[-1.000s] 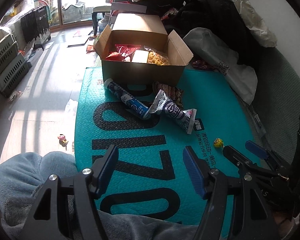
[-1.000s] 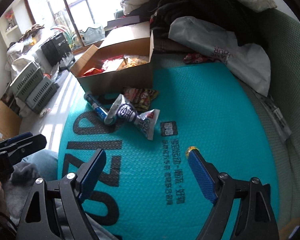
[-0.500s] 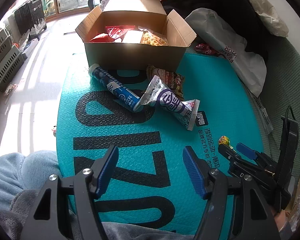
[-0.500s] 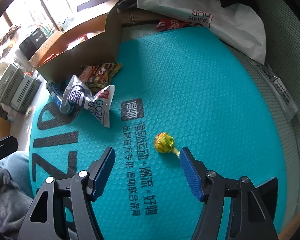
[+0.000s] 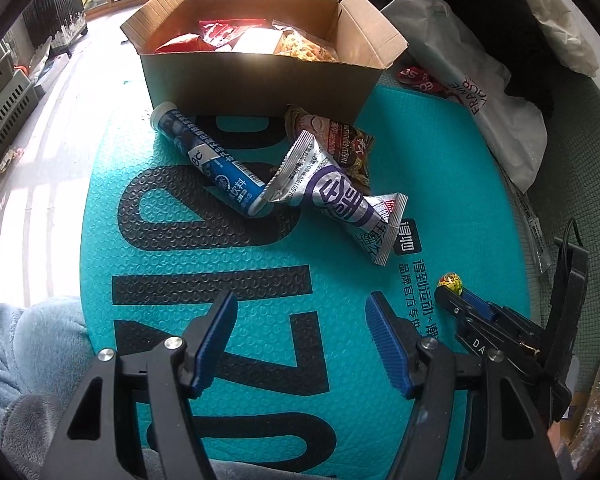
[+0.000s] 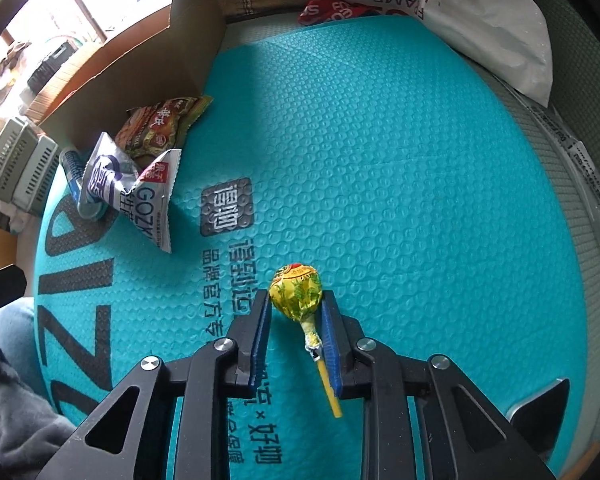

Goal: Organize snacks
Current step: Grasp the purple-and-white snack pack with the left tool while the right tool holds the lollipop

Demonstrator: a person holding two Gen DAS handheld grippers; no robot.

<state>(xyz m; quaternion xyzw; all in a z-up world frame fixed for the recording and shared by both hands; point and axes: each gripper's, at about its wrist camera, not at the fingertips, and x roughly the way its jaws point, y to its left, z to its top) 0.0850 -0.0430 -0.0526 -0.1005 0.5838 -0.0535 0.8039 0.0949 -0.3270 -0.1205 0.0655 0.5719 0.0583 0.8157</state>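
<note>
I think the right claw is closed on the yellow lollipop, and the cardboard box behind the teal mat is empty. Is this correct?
Not fully. The right claw is indeed shut on the yellow lollipop, but the cardboard box behind the teal mat is not empty: the left wrist view shows snack packets inside it.

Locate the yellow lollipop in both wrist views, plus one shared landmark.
Left wrist: lollipop at right of middle, on the teal mat, at the right gripper tip.
Right wrist: lollipop low centre, between the right gripper fingers.
Shared landmark: silver-purple snack packet near the cardboard box.
</note>
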